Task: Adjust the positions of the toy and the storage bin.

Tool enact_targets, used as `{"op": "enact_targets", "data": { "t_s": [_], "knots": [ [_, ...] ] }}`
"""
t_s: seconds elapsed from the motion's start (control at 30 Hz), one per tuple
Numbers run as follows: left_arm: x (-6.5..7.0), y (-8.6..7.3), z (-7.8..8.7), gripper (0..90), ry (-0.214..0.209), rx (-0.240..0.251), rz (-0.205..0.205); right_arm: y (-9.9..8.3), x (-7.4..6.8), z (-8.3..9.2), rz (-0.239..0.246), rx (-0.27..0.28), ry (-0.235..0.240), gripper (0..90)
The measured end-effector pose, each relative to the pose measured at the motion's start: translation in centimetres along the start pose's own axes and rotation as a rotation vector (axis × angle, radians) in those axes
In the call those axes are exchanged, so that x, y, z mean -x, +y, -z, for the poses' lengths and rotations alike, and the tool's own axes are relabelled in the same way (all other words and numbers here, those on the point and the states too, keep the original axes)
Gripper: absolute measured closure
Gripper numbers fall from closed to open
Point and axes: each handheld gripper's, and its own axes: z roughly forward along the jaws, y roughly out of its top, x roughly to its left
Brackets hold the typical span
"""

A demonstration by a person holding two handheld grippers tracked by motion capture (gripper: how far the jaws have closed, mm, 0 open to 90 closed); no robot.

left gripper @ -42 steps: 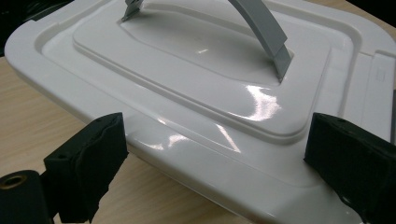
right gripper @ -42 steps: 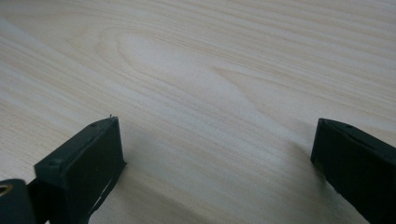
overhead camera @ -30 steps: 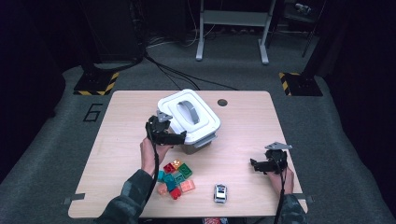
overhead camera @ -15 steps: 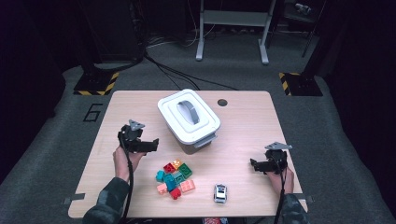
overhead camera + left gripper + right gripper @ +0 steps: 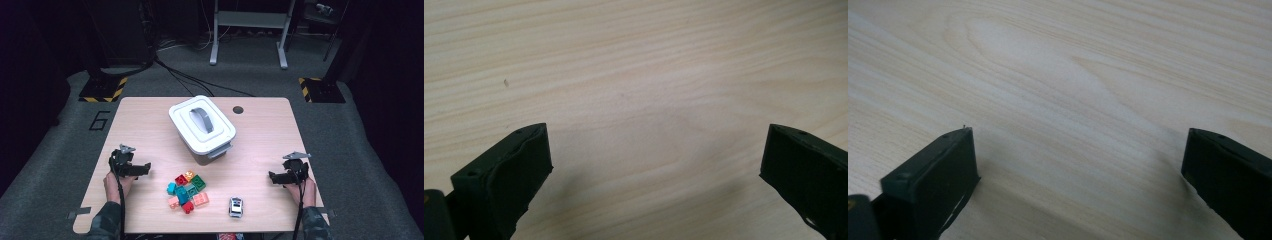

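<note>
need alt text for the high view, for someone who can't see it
A white lidded box sits mid-table, with a pile of coloured blocks and a toy car nearer the person. The left tongs and right tongs, both open, are held low at the table's sides.

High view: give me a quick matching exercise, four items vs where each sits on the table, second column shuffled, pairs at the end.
Things:
1. white lidded bin
2. pile of toy bricks
3. toy car
4. left gripper

Places:
A. near the front edge, right of the bricks
B. left side of the table, open over bare wood
C. centre, toward the far edge
D. just in front of the bin

Pairs: 1-C, 2-D, 3-A, 4-B
</note>
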Motion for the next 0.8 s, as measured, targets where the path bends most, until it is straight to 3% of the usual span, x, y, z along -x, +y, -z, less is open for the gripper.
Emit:
{"op": "enact_targets", "data": {
  "t_s": [0.07,0.1,0.27,0.3,0.33,0.37,0.4,0.43,0.47,0.53,0.63,0.67,0.77,0.8],
  "knots": [
    [-0.2,-0.4,-0.2,0.1,0.011,-0.007,-0.014,0.2,0.0,0.3,-0.021,0.004,-0.005,0.9],
    [-0.3,-0.8,-0.5,0.1,0.002,-0.017,-0.014,0.7,0.2,0.9,-0.061,0.044,0.034,0.8],
    [-0.5,-1.4,-0.5,0.0,-0.006,0.026,0.001,2.7,-0.2,2.3,-0.081,0.075,0.064,0.2],
    [-0.5,-1.7,-0.5,0.1,-0.003,0.047,0.013,4.0,-0.7,2.9,-0.071,0.087,0.089,0.0],
    [-0.5,-1.7,-0.5,0.1,-0.003,0.047,0.013,4.0,-0.7,2.9,-0.071,0.087,0.089,0.0],
    [-0.6,-1.8,-0.4,0.1,-0.006,0.041,0.001,5.5,-1.5,3.6,-0.053,0.104,0.1,0.0],
    [-0.6,-1.8,-0.4,0.1,-0.006,0.041,0.001,5.5,-1.5,3.6,-0.053,0.104,0.1,0.0],
    [-0.6,-1.8,-0.4,0.1,-0.007,0.043,0.006,7.1,-2.5,4.2,-0.021,0.119,0.115,0.0],
    [-0.6,-1.8,-0.4,0.1,-0.007,0.043,0.006,7.1,-2.5,4.2,-0.021,0.119,0.115,0.0],
    [-0.6,-1.8,-0.4,0.0,-0.012,0.044,0.005,9.6,-4.2,4.9,0.012,0.144,0.151,0.0],
    [-0.7,-1.8,-0.4,0.0,-0.012,0.042,-0.002,12.0,-6.0,5.1,0.04,0.166,0.182,0.0],
    [-0.7,-1.8,-0.4,0.0,-0.012,0.042,-0.002,12.0,-6.0,5.1,0.04,0.166,0.182,0.0],
    [-0.6,-1.9,-0.3,0.1,-0.01,0.043,0.004,14.6,-8.4,4.7,0.07,0.171,0.219,0.0],
    [-0.6,-1.9,-0.3,0.1,-0.01,0.043,0.004,14.6,-8.4,4.7,0.07,0.171,0.219,0.0]
  ]
}}
